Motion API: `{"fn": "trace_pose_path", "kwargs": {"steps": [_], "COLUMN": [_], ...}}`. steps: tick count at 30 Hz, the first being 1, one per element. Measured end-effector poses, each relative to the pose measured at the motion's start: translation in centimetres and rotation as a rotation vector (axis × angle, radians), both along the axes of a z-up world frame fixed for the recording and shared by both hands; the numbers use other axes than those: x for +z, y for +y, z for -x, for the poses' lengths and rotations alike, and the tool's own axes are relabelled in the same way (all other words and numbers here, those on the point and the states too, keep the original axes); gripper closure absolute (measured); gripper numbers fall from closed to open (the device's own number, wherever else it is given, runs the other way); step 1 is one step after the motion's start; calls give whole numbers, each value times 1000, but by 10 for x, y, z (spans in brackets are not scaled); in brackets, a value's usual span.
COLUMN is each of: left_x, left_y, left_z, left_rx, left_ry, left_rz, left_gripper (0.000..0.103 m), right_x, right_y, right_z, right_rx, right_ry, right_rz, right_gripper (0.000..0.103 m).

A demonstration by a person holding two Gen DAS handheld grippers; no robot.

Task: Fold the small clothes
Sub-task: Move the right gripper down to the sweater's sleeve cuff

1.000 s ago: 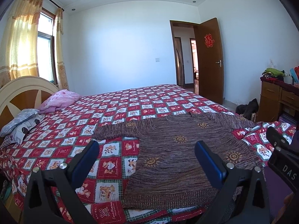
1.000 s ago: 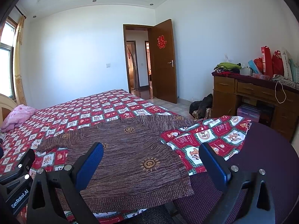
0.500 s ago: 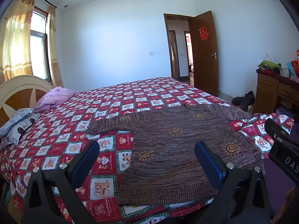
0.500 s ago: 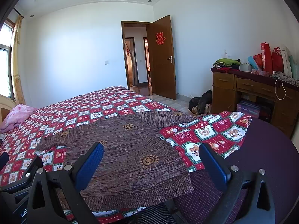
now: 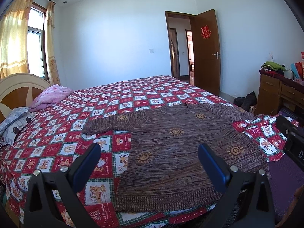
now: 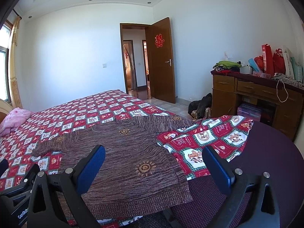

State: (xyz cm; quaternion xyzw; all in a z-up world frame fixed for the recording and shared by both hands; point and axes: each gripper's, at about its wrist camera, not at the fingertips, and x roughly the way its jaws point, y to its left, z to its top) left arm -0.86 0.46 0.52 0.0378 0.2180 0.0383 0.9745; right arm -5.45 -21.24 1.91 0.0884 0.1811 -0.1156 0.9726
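I see the brown sweater [image 5: 182, 152] lying flat on the bed [image 5: 95, 117], at the near edge, on top of the red checked quilt. Its hem faces me, and its 2 sleeves are spread outward to either side. In the right wrist view, the sweater [image 6: 121, 159] has 1 sleeve running toward the bed corner, where the quilt hangs over.

My left tool [image 5: 150, 155] hangs above the near hem with its jaws spread wide and nothing between them. My right tool [image 6: 153, 159] is also wide and holds nothing; it hangs over the right side of the sweater. Neither tool touches the fabric.

A pink pillow [image 5: 52, 96] lies near the headboard [image 5: 17, 89], well apart from the sweater. A wooden dresser [image 6: 252, 98] stands against the right wall, with folded clothes and bags on top. The door [image 6: 161, 60] stands open.
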Motion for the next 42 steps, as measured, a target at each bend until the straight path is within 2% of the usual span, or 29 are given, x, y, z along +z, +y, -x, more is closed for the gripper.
{"fn": "trace_pose_path", "kwargs": {"steps": [4,9,13,22,28,34,40,41,42], "left_x": [-5,-12,-15,-22,-31,-41,-58,-63,-67], "left_y": [-5,-4,-4,-12,-18,-13,6,9,11], "left_z": [-17,-44,-69,-121,-155,-197,-246,-255,-261], "left_rx": [-7,-17,-1,-10,-58,-69,-22,-5,7], "left_ry": [21,73,96,158,181,199,218,230,237], "left_rz": [-29,-12,-26,-19,-24,-35,-7,-9,-14], "left_gripper": [0,0,0,0,0,0,0,0,0], "right_x": [-3,-8,-13,-31,-48,-58,-50,-49,-49], "right_y": [-2,-2,-2,-15,-35,-79,-173,-187,-203], "right_z": [-16,-45,-69,-124,-155,-180,-208,-215,-224], "right_rx": [-6,-5,-5,3,-16,-42,-103,-101,-99], "right_ry": [12,47,77,142,207,258,252,261,274], "right_rz": [-4,15,40,15,-6,-47,-186,-213,-253], "right_gripper": [1,1,1,1,1,1,4,11,23]}}
